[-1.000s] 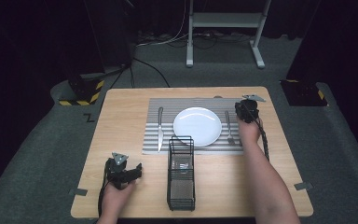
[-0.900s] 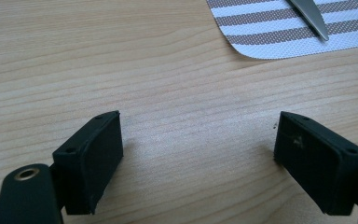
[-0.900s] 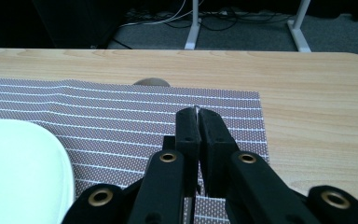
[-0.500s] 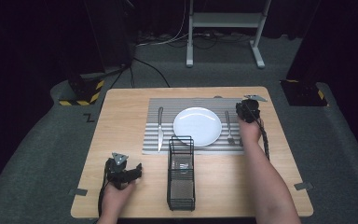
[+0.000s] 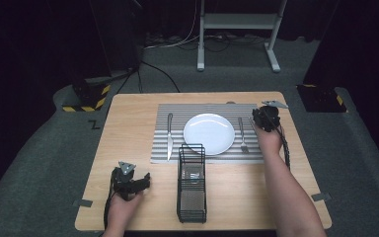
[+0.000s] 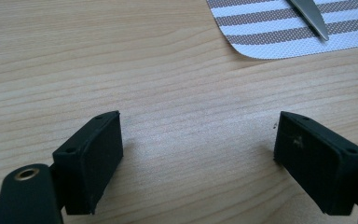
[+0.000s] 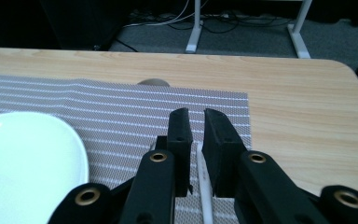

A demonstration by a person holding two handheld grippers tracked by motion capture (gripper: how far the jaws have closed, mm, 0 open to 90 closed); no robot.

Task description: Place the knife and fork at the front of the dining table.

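A white plate (image 5: 208, 133) sits mid-way on a striped placemat (image 5: 177, 116), with a knife (image 5: 170, 136) to its left and a fork (image 5: 243, 136) to its right. My right gripper (image 5: 264, 116) hovers at the mat's right edge, beyond the fork. In the right gripper view its jaws (image 7: 196, 112) stand almost together around a thin pale handle (image 7: 206, 186); the plate (image 7: 23, 158) lies to the left. My left gripper (image 5: 140, 180) rests low over bare wood at the front left. It is open (image 6: 200, 126) with nothing between the jaws, and the knife tip (image 6: 307, 16) lies ahead on the placemat (image 6: 270, 32).
A black wire basket (image 5: 191, 148) stands in front of the plate near the table's front edge. A small brown bump (image 7: 153, 82) shows at the mat's far edge. Cables and a white stand (image 5: 237, 29) are on the floor beyond the table.
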